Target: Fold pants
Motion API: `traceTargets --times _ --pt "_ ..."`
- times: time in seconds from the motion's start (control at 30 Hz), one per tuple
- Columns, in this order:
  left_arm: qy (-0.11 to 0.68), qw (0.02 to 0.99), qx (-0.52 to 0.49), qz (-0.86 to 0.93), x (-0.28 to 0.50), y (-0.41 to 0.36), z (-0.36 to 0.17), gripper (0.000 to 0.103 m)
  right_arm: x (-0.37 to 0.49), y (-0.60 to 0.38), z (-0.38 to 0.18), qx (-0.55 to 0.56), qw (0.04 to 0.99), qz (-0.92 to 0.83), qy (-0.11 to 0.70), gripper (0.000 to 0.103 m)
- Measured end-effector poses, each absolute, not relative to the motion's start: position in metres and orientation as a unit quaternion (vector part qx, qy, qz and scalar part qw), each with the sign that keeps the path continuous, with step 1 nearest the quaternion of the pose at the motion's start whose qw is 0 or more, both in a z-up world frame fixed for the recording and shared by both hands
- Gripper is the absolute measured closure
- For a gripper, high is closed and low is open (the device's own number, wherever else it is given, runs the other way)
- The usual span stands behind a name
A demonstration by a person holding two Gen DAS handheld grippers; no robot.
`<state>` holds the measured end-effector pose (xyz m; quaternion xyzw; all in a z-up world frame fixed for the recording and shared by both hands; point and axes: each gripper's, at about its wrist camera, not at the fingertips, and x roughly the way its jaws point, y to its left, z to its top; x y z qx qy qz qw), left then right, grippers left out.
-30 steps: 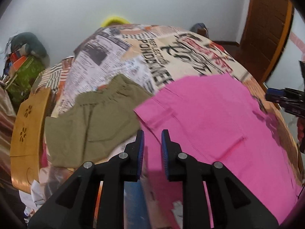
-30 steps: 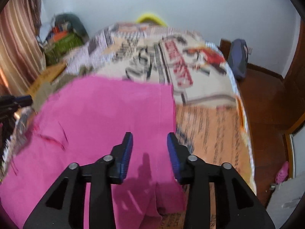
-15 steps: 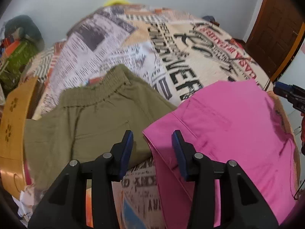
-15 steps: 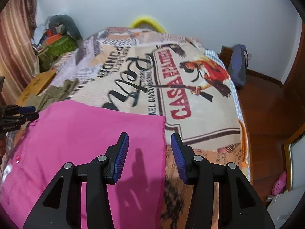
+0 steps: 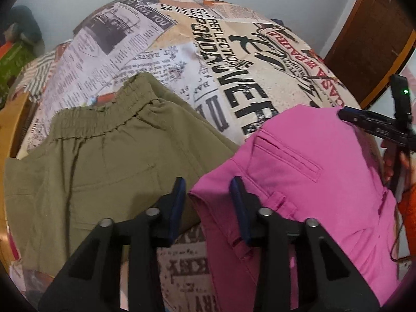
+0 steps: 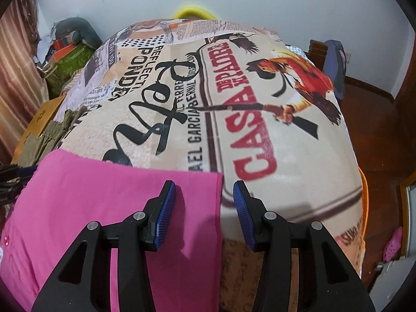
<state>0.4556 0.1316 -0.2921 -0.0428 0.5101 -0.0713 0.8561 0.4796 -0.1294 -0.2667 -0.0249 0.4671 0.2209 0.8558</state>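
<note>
Pink pants (image 5: 306, 182) lie flat on the printed bedspread (image 5: 234, 52). In the left wrist view my left gripper (image 5: 208, 202) is open and empty, its jaws straddling the waistband corner with belt loops. The right gripper shows at the far right edge (image 5: 374, 124). In the right wrist view the pink pants (image 6: 104, 202) fill the lower left; my right gripper (image 6: 204, 213) is open and empty, straddling the pants' right edge.
Folded olive pants (image 5: 98, 161) with an elastic waistband lie left of the pink pants, touching them. A wooden board (image 6: 41, 119) and clutter sit at the bed's left side. A wooden floor (image 6: 377, 130) and dark bag (image 6: 335, 62) lie to the right.
Both grippers opened wider and drew back and lower toward the pants' edges. The left gripper went from nearly shut to open. The pink pants now lie flat.
</note>
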Motion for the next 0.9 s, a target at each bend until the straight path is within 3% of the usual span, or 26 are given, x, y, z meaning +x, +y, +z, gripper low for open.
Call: traceTargets --times 0.03,0.1,0.13,0.17,0.37,0.9 --pt "0.509 0.857 -0.040 -0.068 0.455 0.130 -0.292 0.070 0.479 -0.126 -0.267 -0.035 0.857 0.219 0.465 0.061" --pt "0.508 0.858 -0.032 -0.069 0.454 0.126 -0.291 0.076 0.476 -0.120 -0.268 -0.057 0.859 0.221 0.459 0.077" --pt "0.507 0.859 -0.026 -0.067 0.454 0.123 -0.290 0.081 0.474 -0.118 -0.268 -0.060 0.858 0.221 0.460 0.091" --pt "0.506 0.860 -0.018 -0.063 0.453 0.122 -0.289 0.085 0.473 -0.117 -0.267 -0.058 0.857 0.223 0.462 0.096" --pt "0.492 0.869 0.035 -0.038 0.449 0.112 -0.277 0.096 0.471 -0.119 -0.248 -0.057 0.875 0.209 0.432 0.099" --pt "0.401 0.914 0.057 -0.035 0.427 0.098 -0.155 0.097 0.432 -0.139 -0.134 -0.021 0.914 0.212 0.345 0.099"
